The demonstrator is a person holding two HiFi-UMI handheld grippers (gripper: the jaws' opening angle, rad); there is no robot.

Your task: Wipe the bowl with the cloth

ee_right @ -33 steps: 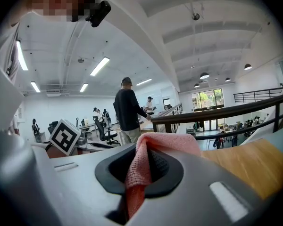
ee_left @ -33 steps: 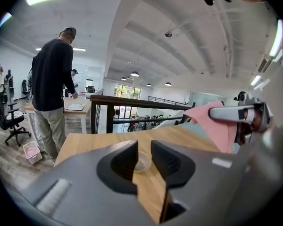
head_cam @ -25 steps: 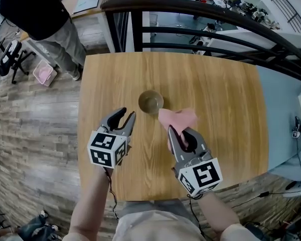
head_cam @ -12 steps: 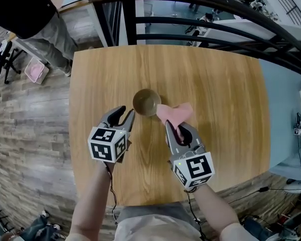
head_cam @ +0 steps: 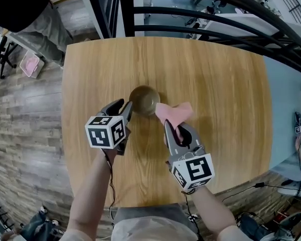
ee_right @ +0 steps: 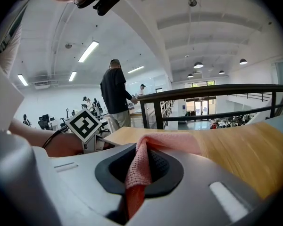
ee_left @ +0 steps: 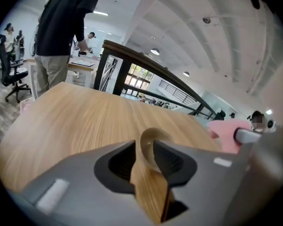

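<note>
The right gripper point(ee_right: 140, 160) is clenched on a pinch of the pink cloth point(ee_right: 172, 143), and the cloth's free flap reaches out ahead, just right of the bowl point(head_cam: 144, 99). The left gripper point(ee_left: 148, 149) has its jaws a little apart, with the bowl's near-left rim at their tips, seemingly not pinched yet. To wipe well, the left should probably steady that rim first. The right can then lay the flap inside and sweep round the wall, so the bowl does not skate on the worktop point(head_cam: 215, 74).
</note>
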